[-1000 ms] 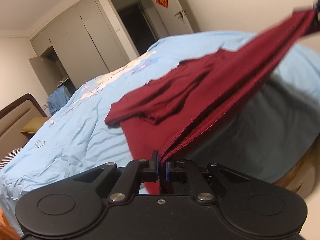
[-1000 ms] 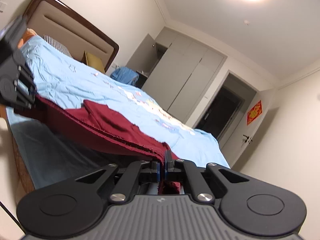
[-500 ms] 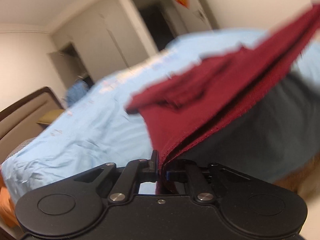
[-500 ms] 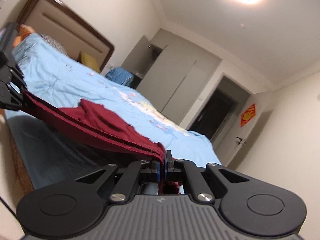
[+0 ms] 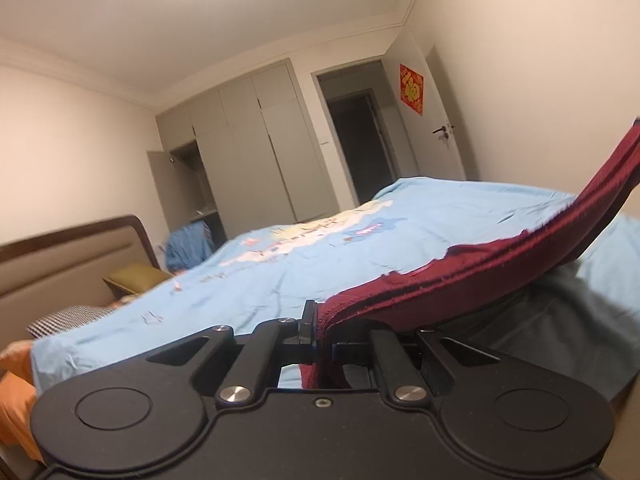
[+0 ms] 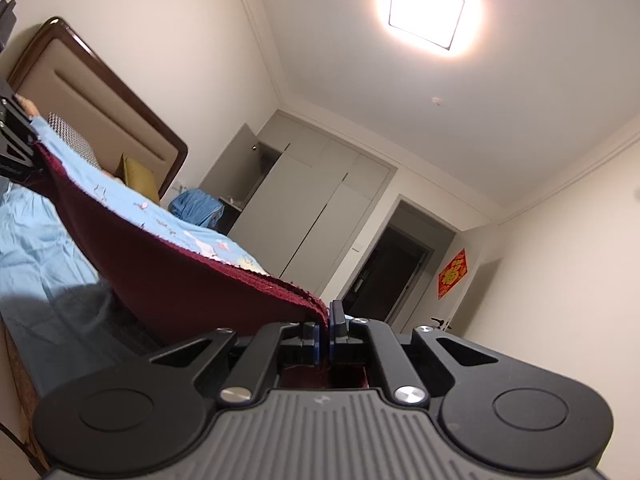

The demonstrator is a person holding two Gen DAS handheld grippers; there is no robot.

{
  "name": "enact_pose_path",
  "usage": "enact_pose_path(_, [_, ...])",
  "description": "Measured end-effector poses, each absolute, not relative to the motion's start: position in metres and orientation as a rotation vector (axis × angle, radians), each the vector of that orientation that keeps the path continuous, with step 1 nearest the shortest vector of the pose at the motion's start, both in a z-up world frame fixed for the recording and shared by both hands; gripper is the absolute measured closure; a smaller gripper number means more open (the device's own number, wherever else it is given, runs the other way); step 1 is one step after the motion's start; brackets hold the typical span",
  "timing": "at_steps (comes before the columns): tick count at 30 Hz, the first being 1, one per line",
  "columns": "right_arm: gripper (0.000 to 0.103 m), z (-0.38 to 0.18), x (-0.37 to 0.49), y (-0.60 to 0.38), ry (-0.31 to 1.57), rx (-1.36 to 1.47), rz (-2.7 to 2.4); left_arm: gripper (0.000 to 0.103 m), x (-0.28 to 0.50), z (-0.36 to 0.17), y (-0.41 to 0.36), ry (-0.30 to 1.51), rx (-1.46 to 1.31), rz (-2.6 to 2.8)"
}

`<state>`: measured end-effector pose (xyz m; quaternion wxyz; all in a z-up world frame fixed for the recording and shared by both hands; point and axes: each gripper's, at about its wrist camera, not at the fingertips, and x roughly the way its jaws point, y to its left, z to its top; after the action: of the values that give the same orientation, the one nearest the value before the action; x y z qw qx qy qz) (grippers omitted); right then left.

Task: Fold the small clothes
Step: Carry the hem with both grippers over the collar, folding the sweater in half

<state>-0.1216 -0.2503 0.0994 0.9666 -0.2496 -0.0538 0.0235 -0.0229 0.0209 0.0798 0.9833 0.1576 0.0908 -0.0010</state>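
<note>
The left gripper (image 5: 323, 334) is pressed together on one corner of the dark red knit garment (image 5: 460, 284), and the right gripper (image 6: 325, 330) is pressed together on the opposite corner of the same garment (image 6: 168, 276). The cloth hangs between the two grippers as a sagging band above the near edge of the bed covered in a light blue printed sheet (image 5: 304, 264). Compared with the frames one second earlier, both cameras are tilted further upward: the ceiling now fills the upper half of each view, and the square ceiling light (image 6: 426, 10) is fully visible in the right wrist view. One second earlier, a large bunched portion of the garment lay on the sheet; now only a narrow strip of cloth shows along the held edge, and whether the far part touches the sheet cannot be told. In the right wrist view the left gripper (image 6: 16, 140) sits at the left frame edge, higher than before. A dark shadow lies on the sheet beneath the cloth. The brown padded headboard (image 6: 88, 100), the grey wardrobe (image 5: 256, 156) and the red door decoration (image 5: 411, 88) remain in view.
</note>
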Motion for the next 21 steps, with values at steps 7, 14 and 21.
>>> enact_pose_path(7, [0.098, 0.105, -0.087, -0.252, -0.081, -0.529, 0.062, 0.097, 0.017, 0.098, 0.027, 0.224, 0.292, -0.019])
enact_pose_path(14, [0.098, 0.114, 0.006, -0.26, -0.028, -0.507, 0.097, 0.097, 0.104, 0.117, 0.036, 0.278, 0.246, -0.05])
enact_pose_path(21, [0.098, 0.119, 0.13, -0.267, 0.146, -0.504, 0.137, 0.097, 0.232, 0.119, 0.035, 0.417, 0.289, -0.081])
